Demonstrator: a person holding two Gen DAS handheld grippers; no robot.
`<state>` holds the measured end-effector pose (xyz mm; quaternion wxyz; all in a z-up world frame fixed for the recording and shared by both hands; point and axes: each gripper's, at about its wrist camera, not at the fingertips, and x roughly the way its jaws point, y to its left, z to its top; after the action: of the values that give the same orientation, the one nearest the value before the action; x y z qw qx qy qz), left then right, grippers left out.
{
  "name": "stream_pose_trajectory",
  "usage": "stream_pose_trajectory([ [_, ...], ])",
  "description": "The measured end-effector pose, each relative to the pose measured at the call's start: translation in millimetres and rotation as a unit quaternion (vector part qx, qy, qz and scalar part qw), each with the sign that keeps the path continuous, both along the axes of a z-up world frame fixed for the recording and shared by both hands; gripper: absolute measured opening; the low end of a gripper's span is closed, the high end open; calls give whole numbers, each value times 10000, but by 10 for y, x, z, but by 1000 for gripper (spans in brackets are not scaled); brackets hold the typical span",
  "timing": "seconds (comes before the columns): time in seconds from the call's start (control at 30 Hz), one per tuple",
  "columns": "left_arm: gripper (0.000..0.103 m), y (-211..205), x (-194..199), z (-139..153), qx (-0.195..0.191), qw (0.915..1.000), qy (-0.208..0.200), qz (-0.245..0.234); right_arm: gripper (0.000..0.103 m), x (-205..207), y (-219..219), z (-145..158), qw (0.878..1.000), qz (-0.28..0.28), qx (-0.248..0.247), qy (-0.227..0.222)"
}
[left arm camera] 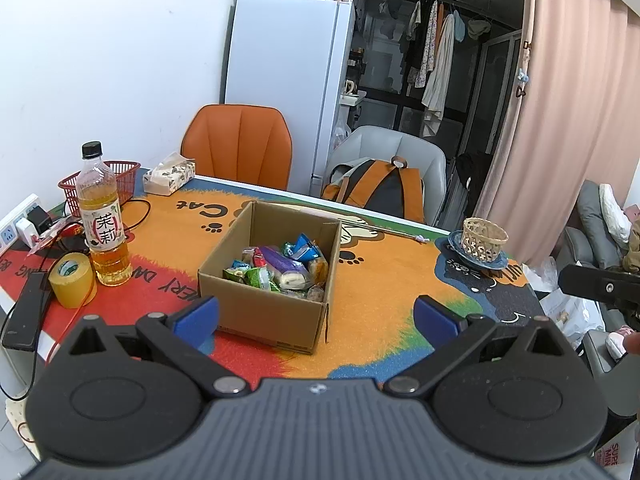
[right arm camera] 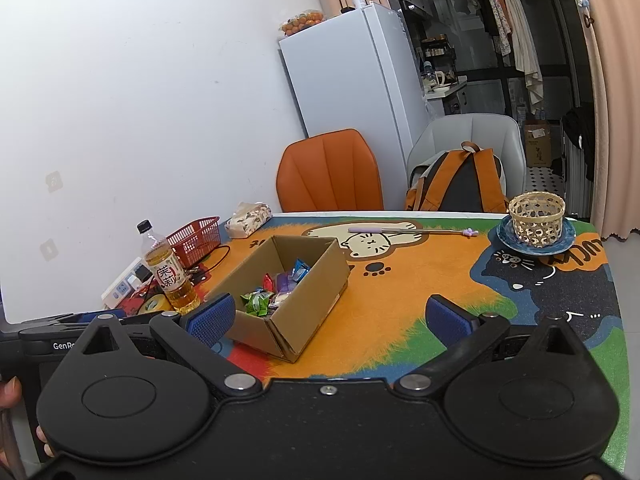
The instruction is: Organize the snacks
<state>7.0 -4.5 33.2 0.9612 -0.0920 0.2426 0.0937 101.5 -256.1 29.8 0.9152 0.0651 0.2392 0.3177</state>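
- The open brown cardboard box (left arm camera: 276,276) stands on the worktop (left arm camera: 384,280), which is covered by a bright cartoon-cat mat, and I take it as my landmark. The wrapped snacks (left arm camera: 280,266), in green, purple, blue and red packets, all lie heaped inside it, so none can slide off the edge.
- No loose packet shows on the mat around the box. That would suit a sorting just finished into the box, or a heap waiting to be carried elsewhere; I cannot say which.
- Well to the right of the box, a small woven bamboo basket (right arm camera: 537,218) sits on a blue saucer (right arm camera: 507,236), open-mouthed. What it holds I cannot see.
- Left of the box stand a clear plastic bottle of yellow tea (left arm camera: 103,224), a yellow tape roll (left arm camera: 73,280) and a red mesh basket (right arm camera: 194,240), out of the reaching path.
- The left tool (left arm camera: 316,316) hovers in front of the box, blue pads spread wide, holding nothing, aimed straight at the box.
- The right tool (right arm camera: 326,320) hovers in front of the box too, spread wide and empty, angled toward its right side.
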Motion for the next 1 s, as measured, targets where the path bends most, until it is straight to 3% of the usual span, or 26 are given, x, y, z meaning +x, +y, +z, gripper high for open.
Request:
stream_pose_trajectory([
  [1.0,103,-63,-12,-20,10,10000,-7,-62,103,1,3,-38,10000,-26,-33,66],
])
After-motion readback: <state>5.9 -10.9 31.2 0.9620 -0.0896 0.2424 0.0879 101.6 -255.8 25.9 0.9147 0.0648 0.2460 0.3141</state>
